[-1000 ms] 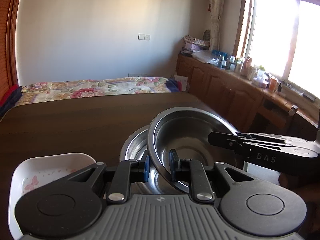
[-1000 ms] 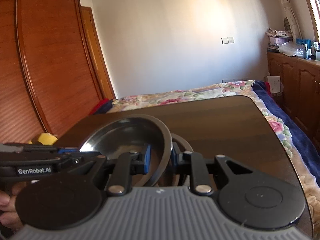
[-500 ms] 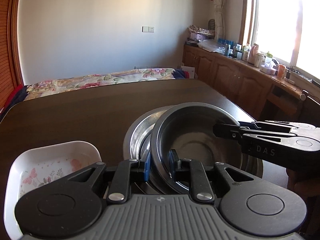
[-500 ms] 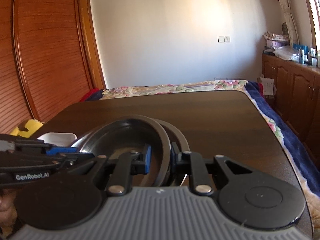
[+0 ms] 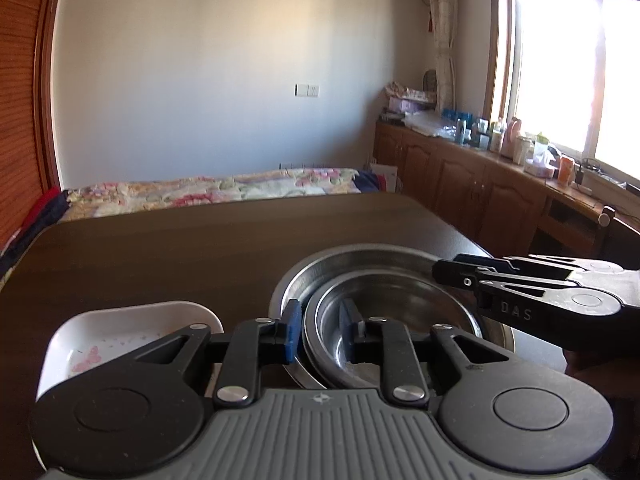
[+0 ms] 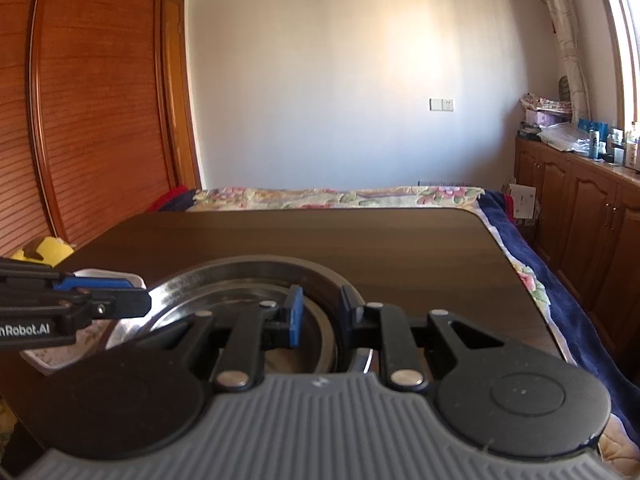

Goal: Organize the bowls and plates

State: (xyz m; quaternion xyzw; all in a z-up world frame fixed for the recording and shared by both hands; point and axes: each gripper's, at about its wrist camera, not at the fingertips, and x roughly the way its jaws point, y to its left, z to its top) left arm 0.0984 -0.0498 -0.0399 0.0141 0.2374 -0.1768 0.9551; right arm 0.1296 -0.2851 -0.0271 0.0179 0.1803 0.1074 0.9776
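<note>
- Dark wooden table (image 5: 168, 264), lower centre: small steel bowl (image 5: 394, 306) nested in large steel bowl (image 5: 360, 258).
- Left gripper (image 5: 320, 330) opening, rim between its jaws; right gripper (image 6: 318, 314) pinches the rim.
- Risk: one-sided hold tilts the bowl against white dish (image 5: 120, 330).

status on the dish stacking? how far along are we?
Done: the small steel bowl sits nested in the large steel bowl on the table. In hand: the left gripper has its jaws opening with the nested bowl's rim between them; the right gripper looks clamped on that rim. Left: release the right side, then probably handle the white floral dish, which sits alone beside the stack.
</note>
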